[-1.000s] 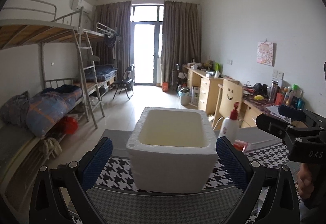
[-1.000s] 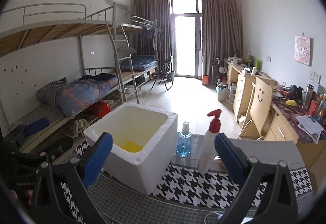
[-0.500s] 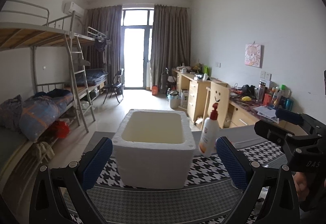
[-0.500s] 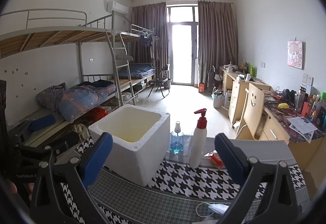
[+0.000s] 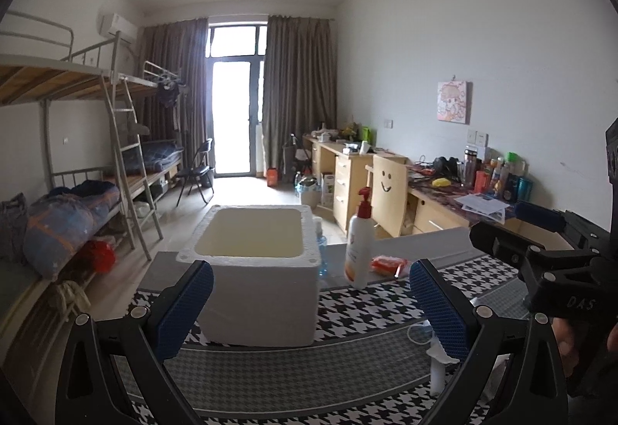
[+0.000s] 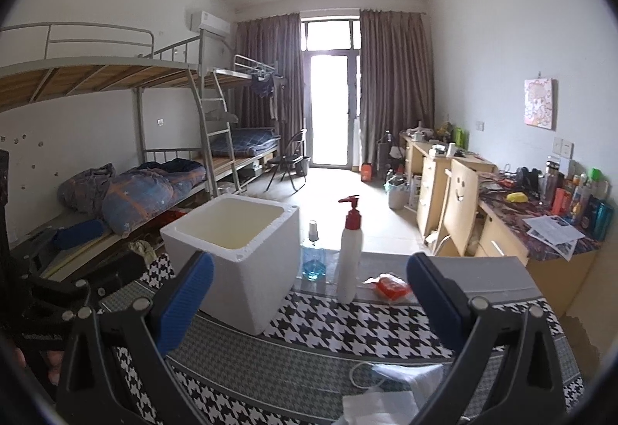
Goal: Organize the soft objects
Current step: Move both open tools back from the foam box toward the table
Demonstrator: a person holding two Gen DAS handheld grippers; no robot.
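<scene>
foam box (image 5: 262, 270) between gripper (image 5: 309, 313) pads

A white foam box (image 5: 255, 266) stands on a black-and-white houndstooth cloth (image 6: 347, 324). The white pump bottle (image 6: 349, 251) has a red top; beside it, blue liquid in a clear bottle (image 6: 313, 257).

Both views have pulled back from the foam box (image 5: 255, 270), which now sits farther ahead of the left hand-held gripper (image 5: 309, 313) and the right hand-held gripper (image 6: 309, 299). An orange packet (image 6: 391, 286) and white cloth (image 6: 390, 392) have come into view.
</scene>
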